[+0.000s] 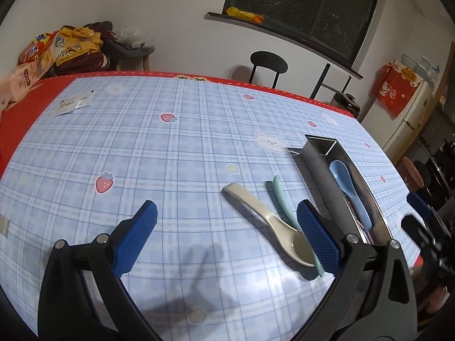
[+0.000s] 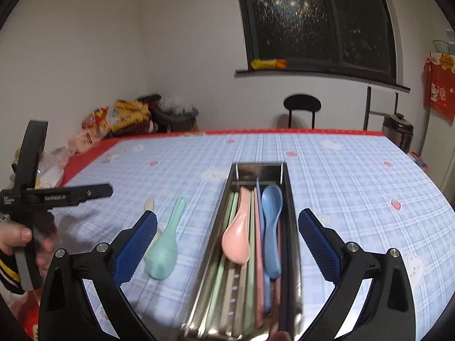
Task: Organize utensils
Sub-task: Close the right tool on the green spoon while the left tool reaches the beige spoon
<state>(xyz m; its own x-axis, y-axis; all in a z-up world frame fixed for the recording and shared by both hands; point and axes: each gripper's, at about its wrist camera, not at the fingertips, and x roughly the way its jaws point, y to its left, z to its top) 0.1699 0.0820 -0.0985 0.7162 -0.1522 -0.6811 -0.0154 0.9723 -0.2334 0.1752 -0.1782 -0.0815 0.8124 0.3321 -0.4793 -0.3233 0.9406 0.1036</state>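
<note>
Tablecloth (image 2: 355, 176) of pale blue plaid, printed with strawberries and cartoon bears, covers a red-edged table (image 1: 25, 105) in a white-walled room with a dark window (image 2: 318, 20) and a black chair (image 2: 302, 108) at the far side. Steel utensil tray (image 2: 291, 227), long and narrow, lies on the cloth between the blue pads of the right gripper (image 2: 227, 241), whose jaws stand wide apart and touch nothing; inside it rest a pink spoon (image 2: 237, 238), a blue spoon (image 2: 271, 227) and flat pastel sticks, blurred at the near end. Mint-green spoon (image 2: 165, 244) lies on the cloth just left of the tray, with a beige spoon (image 1: 264, 221) crossing beside it in the left wrist view. Left gripper (image 1: 227, 241) hangs over the cloth left of the tray, jaws likewise wide apart and empty, its right pad above the two loose spoons. Snack bags (image 1: 42, 51) are heaped at the far left corner; a small paper card (image 1: 72, 103) lies on the cloth near them.
</note>
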